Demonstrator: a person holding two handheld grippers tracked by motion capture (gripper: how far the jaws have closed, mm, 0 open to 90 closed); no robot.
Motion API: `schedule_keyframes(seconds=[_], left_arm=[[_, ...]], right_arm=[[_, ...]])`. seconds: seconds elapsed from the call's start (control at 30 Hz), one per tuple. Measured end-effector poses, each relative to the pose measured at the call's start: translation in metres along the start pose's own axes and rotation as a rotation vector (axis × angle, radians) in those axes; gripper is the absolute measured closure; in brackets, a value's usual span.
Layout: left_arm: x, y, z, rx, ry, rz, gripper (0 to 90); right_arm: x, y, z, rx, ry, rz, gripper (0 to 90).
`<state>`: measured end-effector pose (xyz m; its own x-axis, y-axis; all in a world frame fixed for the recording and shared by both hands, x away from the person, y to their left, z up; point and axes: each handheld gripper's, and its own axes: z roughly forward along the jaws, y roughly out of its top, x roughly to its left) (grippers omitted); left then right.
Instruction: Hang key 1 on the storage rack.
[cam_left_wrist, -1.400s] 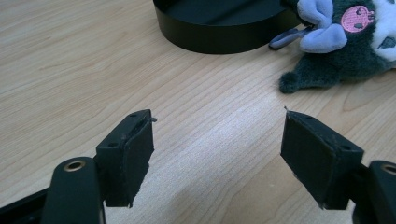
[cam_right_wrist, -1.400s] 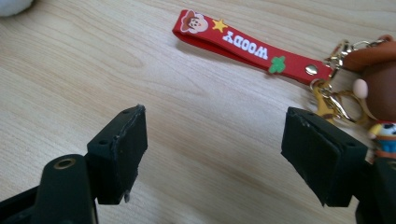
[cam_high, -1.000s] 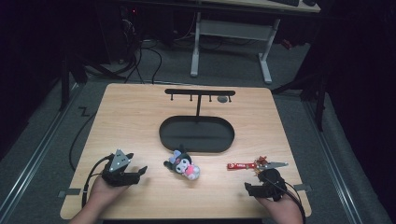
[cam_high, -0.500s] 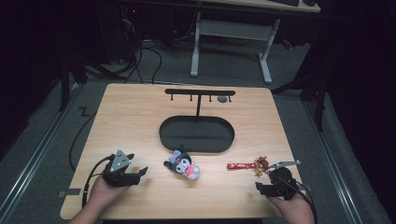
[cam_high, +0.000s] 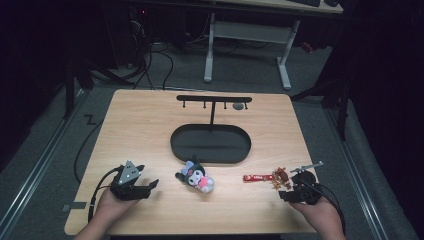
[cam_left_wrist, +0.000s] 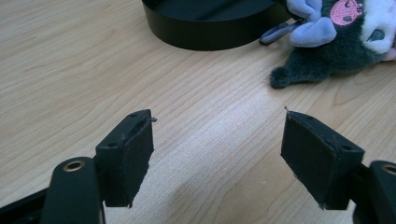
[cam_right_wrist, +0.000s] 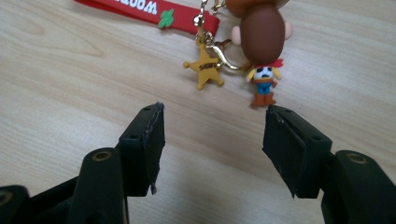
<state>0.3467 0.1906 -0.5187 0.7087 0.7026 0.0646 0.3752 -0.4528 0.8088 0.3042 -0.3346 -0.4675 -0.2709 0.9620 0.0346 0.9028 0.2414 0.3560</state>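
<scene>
Just short of keychain (cam_right_wrist: 243, 51), right gripper (cam_right_wrist: 212, 149) spread wide, lined up for pickup; left gripper (cam_left_wrist: 217, 158) wide, idle on bench (cam_high: 150, 130).

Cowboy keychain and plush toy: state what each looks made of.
Cowboy keychain: smooth, matte moulded figure, probably rubber or plastic; woven-looking red strap; shiny gold clasp and star, likely metal. Plush toy: fuzzy dark and white pile, evidently soft fabric.

A black oval tray (cam_high: 210, 145) sits mid-table. Nearer than it lies a plush toy (cam_high: 196, 177); a keychain (cam_high: 267, 177) lies to the tray's right, touching the right gripper (cam_high: 292, 189).
</scene>
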Motion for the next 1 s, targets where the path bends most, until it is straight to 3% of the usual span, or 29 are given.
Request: schedule_keyframes(seconds=[0.3,0.53,1.0], left_arm=[[0.0,0.0,0.0,0.003,0.0,0.005,25.7],[0.001,0.0,0.0,0.004,0.001,0.007,25.7],[0.001,-0.001,0.0,0.004,-0.003,0.008,25.7]], right_arm=[[-0.007,0.021,0.007,0.048,-0.011,-0.013,37.3],[-0.013,0.033,0.018,0.074,-0.026,0.004,37.0],[-0.024,0.051,0.032,0.11,-0.026,-0.009,45.3]])
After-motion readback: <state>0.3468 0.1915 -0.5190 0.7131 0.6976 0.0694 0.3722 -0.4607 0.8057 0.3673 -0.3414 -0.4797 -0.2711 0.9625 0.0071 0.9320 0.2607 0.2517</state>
